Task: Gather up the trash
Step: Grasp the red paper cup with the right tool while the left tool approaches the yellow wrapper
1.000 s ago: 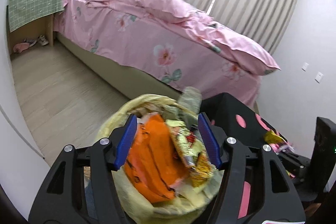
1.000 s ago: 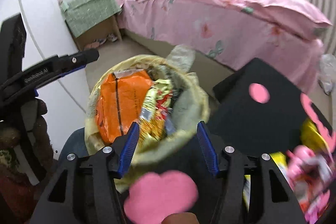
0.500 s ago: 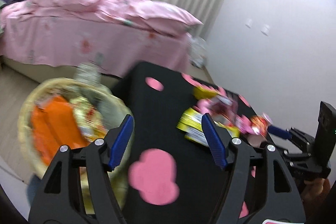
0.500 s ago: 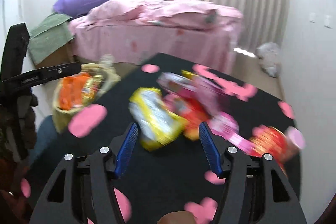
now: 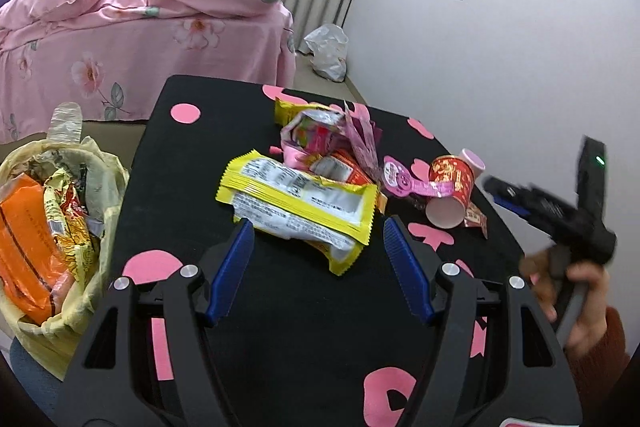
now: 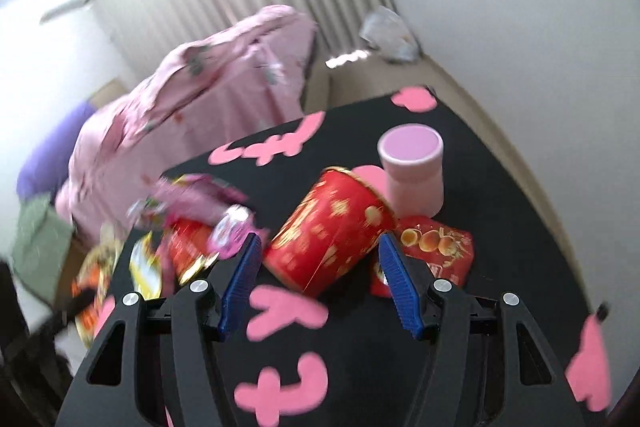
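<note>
The bin [image 5: 52, 227] stands left of the table [image 5: 280, 327], already stuffed. The yellow wrapper [image 5: 296, 203] lies mid-table: light, crinkly, probably slippery, best pinched across its middle. The left gripper [image 5: 318, 267] hangs just short of it, jaws apart and empty. Further right, the tipped red cup [image 6: 328, 231] looks light and crushable; the right gripper [image 6: 318, 275], jaws apart and empty, frames its base.
</note>
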Available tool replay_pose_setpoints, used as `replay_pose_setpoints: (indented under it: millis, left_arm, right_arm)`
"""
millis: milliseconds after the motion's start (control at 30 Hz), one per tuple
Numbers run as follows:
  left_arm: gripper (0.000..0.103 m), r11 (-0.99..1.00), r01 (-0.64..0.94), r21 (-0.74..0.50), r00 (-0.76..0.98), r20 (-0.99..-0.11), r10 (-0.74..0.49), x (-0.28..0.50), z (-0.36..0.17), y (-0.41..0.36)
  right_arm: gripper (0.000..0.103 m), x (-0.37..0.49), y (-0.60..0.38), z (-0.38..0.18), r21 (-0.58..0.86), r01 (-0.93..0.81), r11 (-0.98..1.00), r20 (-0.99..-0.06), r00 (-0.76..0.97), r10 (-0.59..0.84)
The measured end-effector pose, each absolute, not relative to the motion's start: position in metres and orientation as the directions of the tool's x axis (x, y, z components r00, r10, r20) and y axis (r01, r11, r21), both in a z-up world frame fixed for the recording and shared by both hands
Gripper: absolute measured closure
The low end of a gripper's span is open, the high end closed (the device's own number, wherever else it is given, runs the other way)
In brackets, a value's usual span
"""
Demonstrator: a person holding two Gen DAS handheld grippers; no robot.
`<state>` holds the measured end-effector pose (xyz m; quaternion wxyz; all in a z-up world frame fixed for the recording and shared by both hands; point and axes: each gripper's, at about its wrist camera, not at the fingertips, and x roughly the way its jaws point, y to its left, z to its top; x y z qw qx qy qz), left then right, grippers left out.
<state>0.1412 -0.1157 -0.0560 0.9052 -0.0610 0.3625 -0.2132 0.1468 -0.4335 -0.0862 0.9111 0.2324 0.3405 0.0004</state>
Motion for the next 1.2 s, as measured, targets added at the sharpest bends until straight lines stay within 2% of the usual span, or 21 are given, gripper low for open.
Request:
replay_pose_setpoints:
  millis: [100, 200, 333, 467, 700, 800, 1000, 1067, 1133, 1200]
  left_arm:
    - [0.039, 0.908, 0.34, -0.247, 0.645, -0.641, -0.416, 0.141, -0.06, -0.117]
    - [0.039, 0.912, 0.326, -0.25, 0.644, -0.647, -0.408, 0.142, -0.063, -0.113]
    - [0.039, 0.912, 0.311, -0.267, 0.642, -0.648, -0.409, 0.145, -0.065, -0.109]
    - [0.039, 0.911, 0.316, -0.265, 0.641, -0.649, -0.411, 0.142, -0.066, -0.109]
    - [0.036, 0.906, 0.319, -0.28, 0.62, -0.661, -0.423, 0.149, -0.064, -0.115]
    - [0.034, 0.923, 0.32, -0.215, 0.642, -0.667, -0.378, 0.158, -0.061, -0.132]
    - [0.034, 0.921, 0.389, 0.003, 0.687, -0.667, -0.288, 0.176, -0.063, -0.188]
    - [0.034, 0.907, 0.404, 0.122, 0.697, -0.683, -0.219, 0.177, -0.074, -0.206]
    - [0.035, 0.899, 0.407, 0.162, 0.695, -0.693, -0.189, 0.174, -0.082, -0.207]
    - [0.035, 0.902, 0.404, 0.152, 0.69, -0.698, -0.191, 0.167, -0.085, -0.196]
  right_arm:
    - [0.045, 0.168, -0.434, -0.103, 0.444, 0.185, 0.877, -0.655, 0.734, 0.177]
    - [0.047, 0.18, -0.425, -0.108, 0.465, 0.138, 0.874, -0.641, 0.734, 0.225]
    - [0.051, 0.196, -0.402, -0.116, 0.398, 0.074, 0.914, -0.701, 0.667, 0.251]
    - [0.053, 0.189, -0.393, -0.111, 0.389, 0.02, 0.921, -0.677, 0.685, 0.271]
    - [0.053, 0.133, -0.378, -0.079, 0.242, -0.084, 0.967, -0.64, 0.735, 0.225]
    - [0.053, 0.109, -0.383, -0.079, 0.218, -0.077, 0.973, -0.642, 0.74, 0.202]
    - [0.054, 0.08, -0.396, -0.083, 0.222, -0.041, 0.974, -0.633, 0.754, 0.176]
    - [0.053, 0.078, -0.4, -0.082, 0.244, -0.03, 0.969, -0.625, 0.759, 0.181]
    - [0.053, 0.077, -0.401, -0.081, 0.244, -0.033, 0.969, -0.621, 0.762, 0.183]
    - [0.053, 0.077, -0.399, -0.079, 0.225, -0.038, 0.974, -0.62, 0.766, 0.173]
